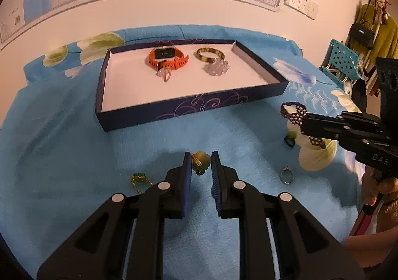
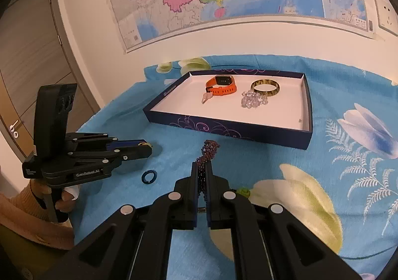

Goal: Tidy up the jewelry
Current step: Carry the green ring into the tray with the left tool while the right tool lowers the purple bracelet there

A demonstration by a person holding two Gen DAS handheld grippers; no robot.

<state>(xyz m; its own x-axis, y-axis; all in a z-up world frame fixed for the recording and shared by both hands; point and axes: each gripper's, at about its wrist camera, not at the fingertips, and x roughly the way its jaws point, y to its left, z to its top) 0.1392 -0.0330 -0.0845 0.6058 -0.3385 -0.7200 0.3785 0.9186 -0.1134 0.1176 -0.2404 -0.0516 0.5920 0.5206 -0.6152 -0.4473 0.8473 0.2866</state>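
A dark blue tray (image 1: 139,119) (image 2: 223,131) on the blue floral cloth holds an orange watch (image 1: 167,59) (image 2: 222,86), a tortoiseshell bangle (image 1: 209,54) (image 2: 265,87), a clear bead bracelet (image 1: 217,67) (image 2: 253,100) and a clear pendant (image 1: 164,74). My left gripper (image 1: 201,163) (image 2: 148,147) is shut on a green-gold ring (image 1: 201,161) just above the cloth. My right gripper (image 2: 202,168) (image 1: 306,122) is shut on a purple beaded bracelet (image 2: 210,149) (image 1: 293,111), held above the cloth before the tray.
Loose on the cloth: a gold ring with a green stone (image 1: 139,179), a silver ring (image 1: 286,175), a green ring (image 1: 290,137) (image 2: 243,191) and a blue ring (image 2: 149,177). A teal chair (image 1: 343,61) and hanging clothes stand at right; a door (image 2: 32,61) at left.
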